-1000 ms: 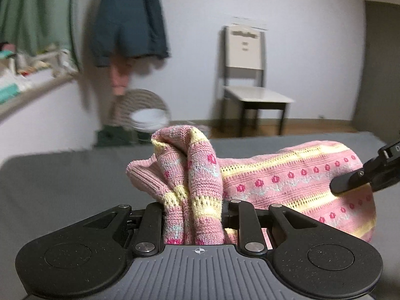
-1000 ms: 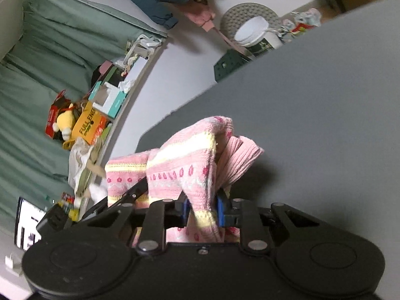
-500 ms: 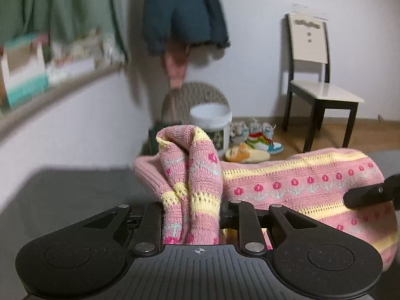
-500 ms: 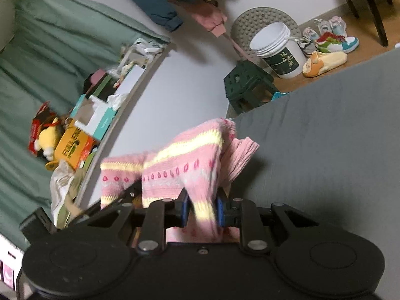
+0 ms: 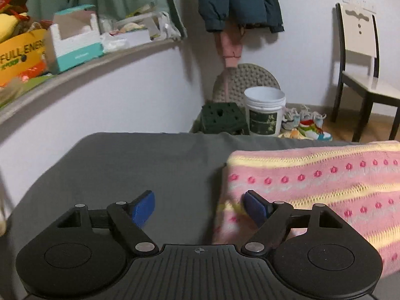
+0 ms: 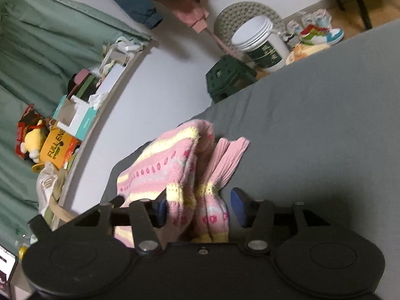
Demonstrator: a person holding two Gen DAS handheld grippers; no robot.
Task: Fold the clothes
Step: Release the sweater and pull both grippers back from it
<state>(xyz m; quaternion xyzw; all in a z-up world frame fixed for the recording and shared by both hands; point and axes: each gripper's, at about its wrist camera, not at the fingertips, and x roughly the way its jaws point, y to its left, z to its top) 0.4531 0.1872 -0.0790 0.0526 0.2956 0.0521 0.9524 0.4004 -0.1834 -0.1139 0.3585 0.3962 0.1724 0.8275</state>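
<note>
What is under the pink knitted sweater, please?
The pink knitted sweater lies on a grey sheet, which shows bare around it. Whether anything else lies beneath cannot be seen, since the knit covers that area.

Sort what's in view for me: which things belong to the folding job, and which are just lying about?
Part of the job:
- pink knit sweater, lying on the grey bed surface
- left tool, open beside the sweater
- right tool, open, fabric bunched between its pads

Lying about:
- white bucket
- green stool
- sneakers
- chair
- dark jacket
- shelf clutter
</note>
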